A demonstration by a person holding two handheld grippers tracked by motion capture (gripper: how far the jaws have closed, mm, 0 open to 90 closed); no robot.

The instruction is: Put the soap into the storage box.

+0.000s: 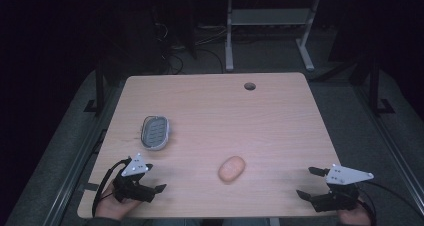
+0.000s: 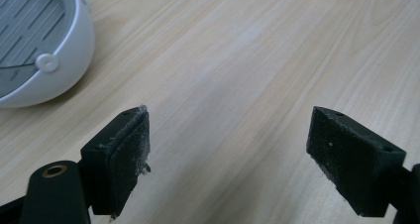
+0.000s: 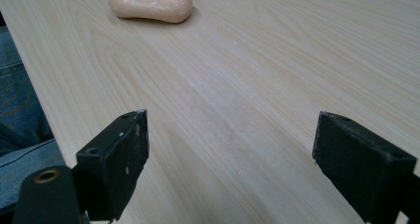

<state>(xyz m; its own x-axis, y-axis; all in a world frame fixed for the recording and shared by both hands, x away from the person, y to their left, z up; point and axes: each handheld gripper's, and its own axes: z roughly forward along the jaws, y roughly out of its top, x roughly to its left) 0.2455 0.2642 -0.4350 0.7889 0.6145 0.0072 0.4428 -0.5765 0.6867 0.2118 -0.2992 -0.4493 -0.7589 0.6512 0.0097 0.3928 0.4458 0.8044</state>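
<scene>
Soap [image 1: 232,168] lies bare on the table [image 1: 280,116] between your hands, well apart from the empty dish [image 1: 154,132], and with your left tongs [image 1: 151,179] and right tongs [image 1: 306,182] both gaping on nothing, you have everything left to do.

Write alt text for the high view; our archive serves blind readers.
A wooden table holds a peach soap bar near its front and a white soap dish to the left. A person's hands hold the left gripper and right gripper at the front corners, jaws open, both empty.
</scene>
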